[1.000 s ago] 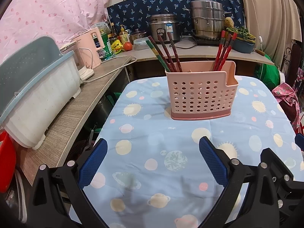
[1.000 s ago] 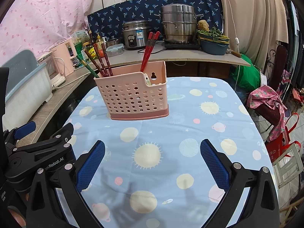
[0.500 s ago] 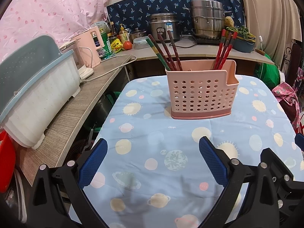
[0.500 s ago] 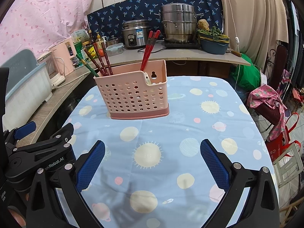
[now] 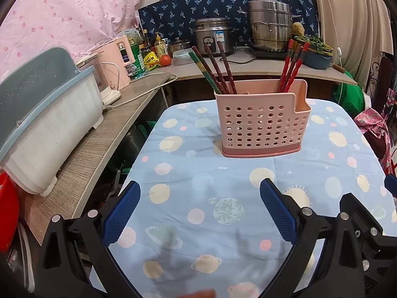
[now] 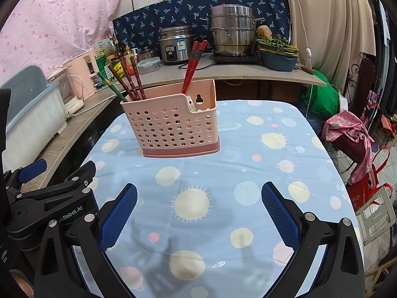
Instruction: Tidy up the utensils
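A pink perforated utensil holder [image 5: 263, 121] stands on the blue planet-print tablecloth [image 5: 223, 178]; it also shows in the right wrist view [image 6: 171, 124]. Dark brown and green chopsticks [image 5: 213, 69] lean in its left part, red chopsticks [image 5: 292, 67] in its right part. In the right wrist view the brown chopsticks [image 6: 129, 82] and red chopsticks [image 6: 193, 64] show too, and a pale utensil tip [image 6: 192, 105] sits in the low front pocket. My left gripper [image 5: 198, 198] is open and empty, short of the holder. My right gripper [image 6: 198, 198] is open and empty, beside the left one [image 6: 49, 198].
A wooden counter [image 5: 99, 139] runs along the left with a white-and-blue bin [image 5: 44, 129] and a pink kettle [image 5: 116, 64]. The back counter holds a rice cooker [image 5: 213, 37], a steel steamer pot [image 5: 270, 27] and a blue bowl [image 6: 278, 59]. Bags [image 6: 352, 136] lie right of the table.
The holder has drifted slightly lower and nearer in both views. Both grippers stay open and empty.
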Demonstrator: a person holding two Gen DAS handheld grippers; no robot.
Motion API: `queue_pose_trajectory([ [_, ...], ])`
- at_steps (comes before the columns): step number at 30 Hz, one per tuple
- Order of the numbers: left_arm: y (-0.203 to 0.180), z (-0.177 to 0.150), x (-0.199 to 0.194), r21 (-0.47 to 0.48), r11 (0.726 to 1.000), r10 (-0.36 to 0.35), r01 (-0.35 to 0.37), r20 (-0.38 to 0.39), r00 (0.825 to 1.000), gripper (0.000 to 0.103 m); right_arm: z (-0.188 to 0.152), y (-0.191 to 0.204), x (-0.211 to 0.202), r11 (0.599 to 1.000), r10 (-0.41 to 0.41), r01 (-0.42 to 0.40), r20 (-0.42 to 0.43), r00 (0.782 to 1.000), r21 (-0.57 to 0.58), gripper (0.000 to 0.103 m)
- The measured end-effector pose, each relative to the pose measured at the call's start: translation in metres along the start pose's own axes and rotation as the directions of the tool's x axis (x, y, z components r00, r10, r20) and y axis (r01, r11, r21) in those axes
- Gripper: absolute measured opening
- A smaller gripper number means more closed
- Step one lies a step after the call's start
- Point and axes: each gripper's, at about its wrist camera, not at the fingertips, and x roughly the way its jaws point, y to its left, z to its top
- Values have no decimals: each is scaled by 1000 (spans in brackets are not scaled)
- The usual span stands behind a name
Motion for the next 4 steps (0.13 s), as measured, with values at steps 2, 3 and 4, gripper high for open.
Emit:
queue_pose_trajectory([
  [2, -1, 1, 0, 2, 1000, 0, 0, -2, 1000, 93, 0, -1, 1, 1000, -2, 2, -3, 1000, 0, 97],
  [3, -1, 1, 1, 4, 1000, -2, 2, -4, 1000, 93, 0, -1, 2, 1000, -1, 1, -4, 1000, 1, 97],
  [4, -2, 2, 1, 6, 1000, -4, 4, -6, 1000, 93, 0, -2, 2, 1000, 0, 0, -4, 1000, 2, 97],
])
